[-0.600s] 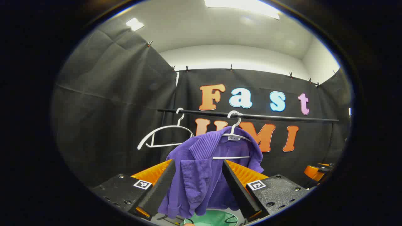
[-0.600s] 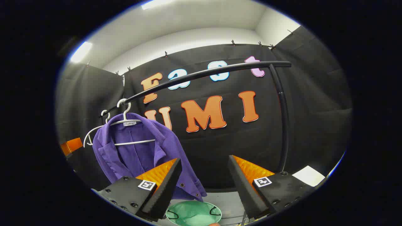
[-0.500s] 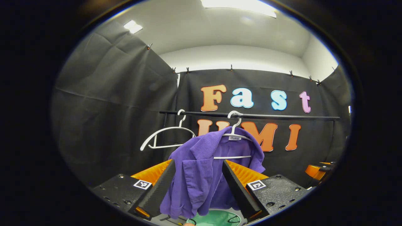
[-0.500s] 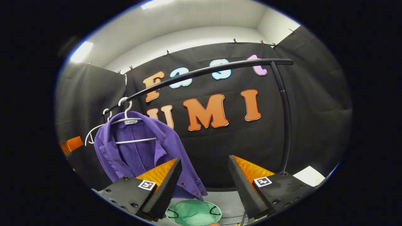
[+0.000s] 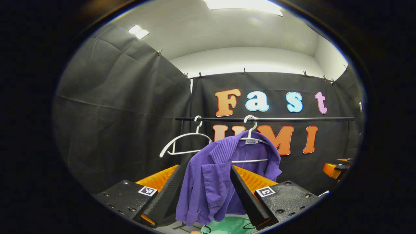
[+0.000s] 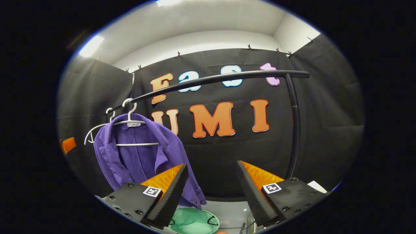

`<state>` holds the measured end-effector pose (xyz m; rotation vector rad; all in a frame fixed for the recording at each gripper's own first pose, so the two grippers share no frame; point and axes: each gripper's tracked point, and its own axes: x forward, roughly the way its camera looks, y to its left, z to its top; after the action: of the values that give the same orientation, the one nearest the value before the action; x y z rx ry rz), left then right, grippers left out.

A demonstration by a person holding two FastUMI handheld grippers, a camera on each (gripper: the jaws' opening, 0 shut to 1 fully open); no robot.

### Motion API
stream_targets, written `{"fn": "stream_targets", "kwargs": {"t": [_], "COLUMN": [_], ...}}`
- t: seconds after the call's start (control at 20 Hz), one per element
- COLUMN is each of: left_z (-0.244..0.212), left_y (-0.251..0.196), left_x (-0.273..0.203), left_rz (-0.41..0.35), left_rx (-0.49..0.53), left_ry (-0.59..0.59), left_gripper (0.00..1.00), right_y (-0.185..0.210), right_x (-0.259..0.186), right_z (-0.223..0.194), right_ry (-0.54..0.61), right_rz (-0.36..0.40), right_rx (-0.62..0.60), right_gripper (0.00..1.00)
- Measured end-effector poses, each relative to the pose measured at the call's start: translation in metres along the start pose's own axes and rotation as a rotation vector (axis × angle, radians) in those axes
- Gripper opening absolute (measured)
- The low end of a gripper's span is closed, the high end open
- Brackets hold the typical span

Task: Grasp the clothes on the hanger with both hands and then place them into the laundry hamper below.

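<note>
Both grippers gape wide: left gripper [image 5: 204, 182] frames my purple jacket [image 5: 224, 175] beyond; right gripper [image 6: 212, 182] has it far left.

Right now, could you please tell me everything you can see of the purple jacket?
The jacket is purple, of ribbed, corduroy-like cloth, with a collar and lapels, and hangs open at the front. It hangs on a white hanger hooked over the black rail, above the green hamper. Nothing grips it.
</note>
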<state>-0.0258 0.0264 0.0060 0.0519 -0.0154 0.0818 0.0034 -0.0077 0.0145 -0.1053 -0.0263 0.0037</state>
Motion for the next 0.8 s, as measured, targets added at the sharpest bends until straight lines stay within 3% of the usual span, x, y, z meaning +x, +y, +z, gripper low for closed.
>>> {"fn": "stream_targets", "kwargs": {"t": [0.45,0.8], "left_z": [-0.01,-0.016], "left_y": [0.005,0.01], "left_x": [0.013,0.018], "left_rz": [-0.016,-0.017], "left_rx": [-0.02,-0.014], "left_ry": [0.025,0.035], "left_gripper": [0.92,0.92], "right_y": [0.005,0.027], "right_x": [-0.005,0.002], "right_z": [0.005,-0.001], "right_ry": [-0.008,0.005], "right_rz": [-0.022,0.01], "right_rx": [-0.029,-0.021], "right_gripper": [0.89,0.89]}}
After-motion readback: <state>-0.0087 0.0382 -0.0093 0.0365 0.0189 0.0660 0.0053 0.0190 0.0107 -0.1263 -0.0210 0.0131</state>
